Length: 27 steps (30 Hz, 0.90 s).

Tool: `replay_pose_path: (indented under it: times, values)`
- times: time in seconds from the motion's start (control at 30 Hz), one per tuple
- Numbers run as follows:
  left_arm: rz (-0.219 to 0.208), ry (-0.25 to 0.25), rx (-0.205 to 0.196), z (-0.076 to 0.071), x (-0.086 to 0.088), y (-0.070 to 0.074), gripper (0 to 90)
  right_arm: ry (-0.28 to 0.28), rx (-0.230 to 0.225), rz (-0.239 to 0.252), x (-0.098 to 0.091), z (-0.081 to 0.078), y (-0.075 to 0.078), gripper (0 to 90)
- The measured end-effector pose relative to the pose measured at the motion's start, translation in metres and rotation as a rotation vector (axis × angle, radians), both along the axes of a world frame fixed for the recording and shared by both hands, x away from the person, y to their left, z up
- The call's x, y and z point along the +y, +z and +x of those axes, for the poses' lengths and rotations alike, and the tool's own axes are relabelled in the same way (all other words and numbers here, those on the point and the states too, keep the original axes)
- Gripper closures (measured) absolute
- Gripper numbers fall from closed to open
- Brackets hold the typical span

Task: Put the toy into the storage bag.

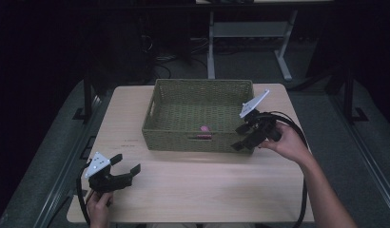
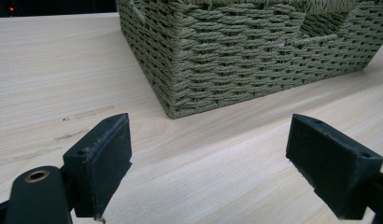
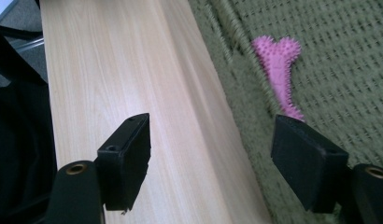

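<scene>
Pink spiky toy [image 3: 278, 65], olive-green woven basket [image 1: 183, 137], pale wood-grain table [image 1: 207, 190].

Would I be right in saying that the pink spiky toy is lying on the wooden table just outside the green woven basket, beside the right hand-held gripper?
Not quite: the pink spiky toy lies inside the green woven basket, on its woven floor, not on the wooden table. The right gripper view shows this. It is indeed beside the right hand-held gripper.

Black two-jawed tongs [image 1: 131, 172] with blocky pads, brass-ringed screw holes, grey three-cornered top plates, black trailing cables.
</scene>
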<state>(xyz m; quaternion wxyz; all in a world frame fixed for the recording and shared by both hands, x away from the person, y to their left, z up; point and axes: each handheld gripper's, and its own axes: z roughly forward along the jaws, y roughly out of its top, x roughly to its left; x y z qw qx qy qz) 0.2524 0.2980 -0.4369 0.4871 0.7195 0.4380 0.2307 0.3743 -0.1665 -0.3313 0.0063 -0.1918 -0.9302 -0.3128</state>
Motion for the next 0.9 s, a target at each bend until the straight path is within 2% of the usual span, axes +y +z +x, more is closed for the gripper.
replay_pose_path:
  times: [0.43,0.67,0.9]
  values:
    - [-0.002,0.001,0.001,0.000,0.000,0.000,13.8,-0.010,0.004,0.006,-0.003,-0.011,-0.012,25.9]
    - [0.003,-0.002,0.000,0.000,-0.001,0.000,13.8,-0.022,0.015,0.016,-0.006,-0.018,-0.026,25.5]
    - [0.001,-0.001,0.003,0.000,-0.001,0.000,13.8,-0.017,0.017,-0.001,-0.006,-0.021,-0.037,24.7]
